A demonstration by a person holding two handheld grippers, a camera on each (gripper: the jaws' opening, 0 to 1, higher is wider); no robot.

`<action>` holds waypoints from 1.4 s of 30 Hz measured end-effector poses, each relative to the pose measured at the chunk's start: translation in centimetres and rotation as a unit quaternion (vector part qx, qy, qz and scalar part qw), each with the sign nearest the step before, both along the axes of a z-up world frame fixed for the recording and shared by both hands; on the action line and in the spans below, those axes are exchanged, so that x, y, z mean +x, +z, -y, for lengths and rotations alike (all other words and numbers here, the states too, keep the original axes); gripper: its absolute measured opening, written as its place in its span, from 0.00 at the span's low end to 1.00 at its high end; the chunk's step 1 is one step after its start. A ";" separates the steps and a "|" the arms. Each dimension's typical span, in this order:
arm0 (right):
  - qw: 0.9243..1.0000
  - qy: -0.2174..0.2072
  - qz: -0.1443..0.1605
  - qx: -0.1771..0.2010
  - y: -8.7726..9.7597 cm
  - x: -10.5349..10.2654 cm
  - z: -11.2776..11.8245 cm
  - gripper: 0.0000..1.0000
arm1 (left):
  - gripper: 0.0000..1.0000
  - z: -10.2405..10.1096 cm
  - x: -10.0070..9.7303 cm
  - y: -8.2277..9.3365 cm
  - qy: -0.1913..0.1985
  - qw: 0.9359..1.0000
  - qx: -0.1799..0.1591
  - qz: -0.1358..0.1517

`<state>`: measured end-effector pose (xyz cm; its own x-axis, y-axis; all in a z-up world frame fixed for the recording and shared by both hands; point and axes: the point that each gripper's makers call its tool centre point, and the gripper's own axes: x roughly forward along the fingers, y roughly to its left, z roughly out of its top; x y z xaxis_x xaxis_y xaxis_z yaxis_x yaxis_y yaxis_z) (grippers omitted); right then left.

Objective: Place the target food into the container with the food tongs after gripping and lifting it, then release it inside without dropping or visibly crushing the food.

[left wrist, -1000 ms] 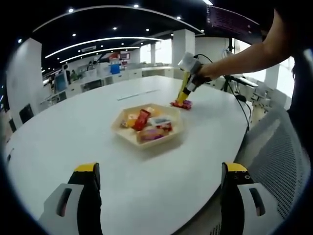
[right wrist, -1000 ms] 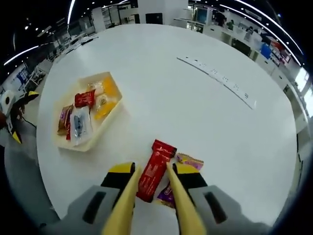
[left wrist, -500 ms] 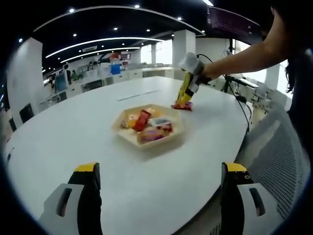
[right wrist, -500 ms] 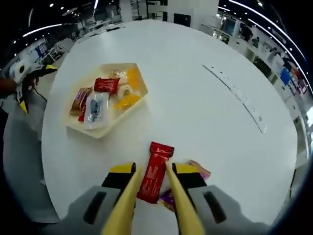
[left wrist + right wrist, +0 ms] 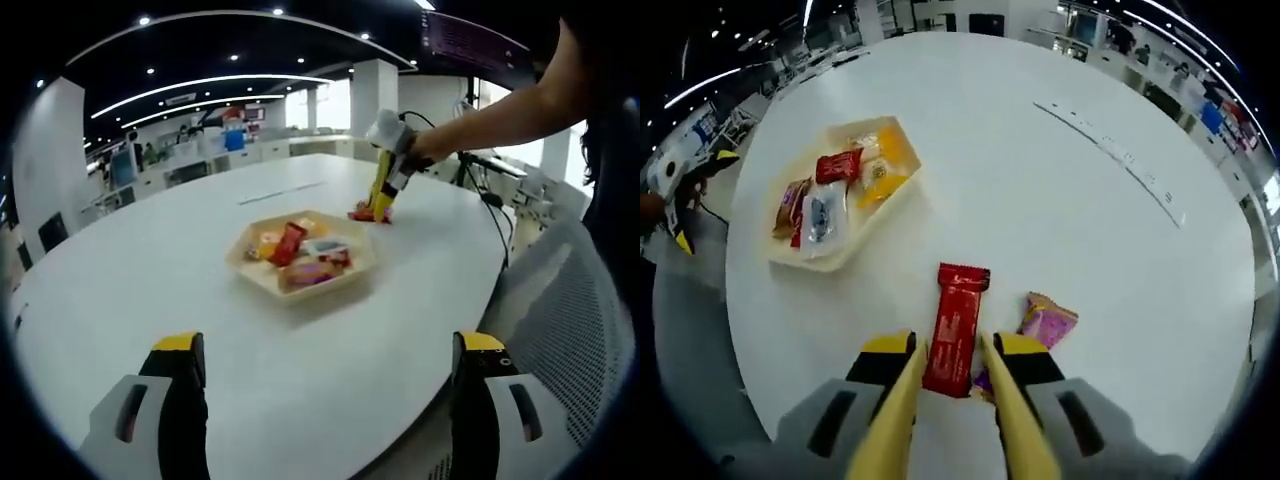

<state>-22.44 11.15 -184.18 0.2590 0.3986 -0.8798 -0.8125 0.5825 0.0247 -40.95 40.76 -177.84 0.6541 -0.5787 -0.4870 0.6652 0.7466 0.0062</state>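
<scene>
Tongs (image 5: 952,400): yellow, gripped by right gripper (image 5: 952,385), arms pinching red snack bar (image 5: 955,325).
Tray (image 5: 865,225): ahead-left of the jaws.
Left gripper (image 5: 325,365): jaws wide apart, nothing between.

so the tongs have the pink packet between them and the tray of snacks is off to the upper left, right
Not quite: the tongs have the red packet between them, as the right gripper view shows. The pink packet lies beside them on the table. The tray of snacks is indeed off to the upper left.

Purple packet (image 5: 985,381) half hidden behind yellow tongs (image 5: 952,420); tray snack labels unreadable.
</scene>
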 end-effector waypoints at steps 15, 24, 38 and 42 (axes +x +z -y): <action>0.998 0.069 0.007 -0.010 1.1 -0.5 -0.3 0.24 | 0.99 0.0 0.0 0.0 0.000 1.000 0.001 0.000; 0.997 0.081 0.009 -0.006 4.0 0.0 -0.4 0.24 | 1.00 0.2 -0.1 0.0 -0.006 1.000 -0.006 -0.002; 0.993 0.111 0.029 -0.007 8.7 1.2 -1.6 0.24 | 1.00 0.2 0.0 0.5 -0.003 1.000 -0.012 0.006; 0.992 0.120 0.033 -0.005 9.3 1.0 -2.4 0.24 | 1.00 0.2 0.0 0.5 -0.002 1.000 -0.014 0.006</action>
